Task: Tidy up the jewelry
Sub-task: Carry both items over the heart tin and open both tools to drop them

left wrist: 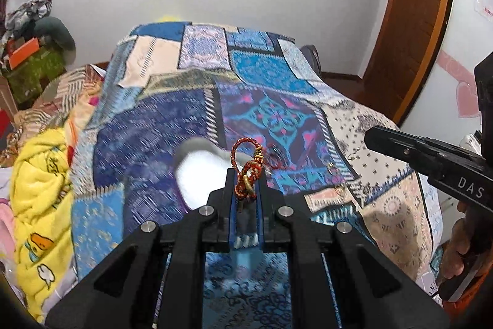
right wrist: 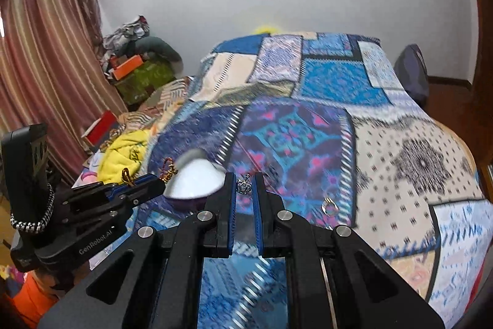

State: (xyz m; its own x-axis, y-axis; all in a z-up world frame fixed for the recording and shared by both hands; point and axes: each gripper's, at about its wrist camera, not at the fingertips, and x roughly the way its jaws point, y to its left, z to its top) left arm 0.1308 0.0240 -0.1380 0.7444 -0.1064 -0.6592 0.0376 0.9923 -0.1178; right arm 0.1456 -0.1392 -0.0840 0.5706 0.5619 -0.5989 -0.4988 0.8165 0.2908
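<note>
A red and gold braided cord bracelet (left wrist: 246, 168) is pinched between the blue pads of my left gripper (left wrist: 245, 178), which is shut on it; one loop sticks up past the tips. Just behind and under it, a white bowl (left wrist: 197, 178) rests on the bed. My right gripper (right wrist: 244, 179) is shut on a small silver ring (right wrist: 245, 187). It holds the ring above the bedspread, right of the bowl (right wrist: 194, 181). The left gripper (right wrist: 157, 184) with the bracelet (right wrist: 168, 168) hangs at the bowl's left rim. From the left wrist view the right gripper (left wrist: 374, 137) comes in at the right edge.
A blue patchwork bedspread (left wrist: 277, 76) covers the bed. On it lie loose pieces: an earring (left wrist: 354, 155) and a ring (right wrist: 329, 208). A yellow blanket (left wrist: 40, 190) is heaped on the left, with clutter (right wrist: 138, 67) and a curtain (right wrist: 46, 67) beyond. A wooden door (left wrist: 409, 20) stands at the right.
</note>
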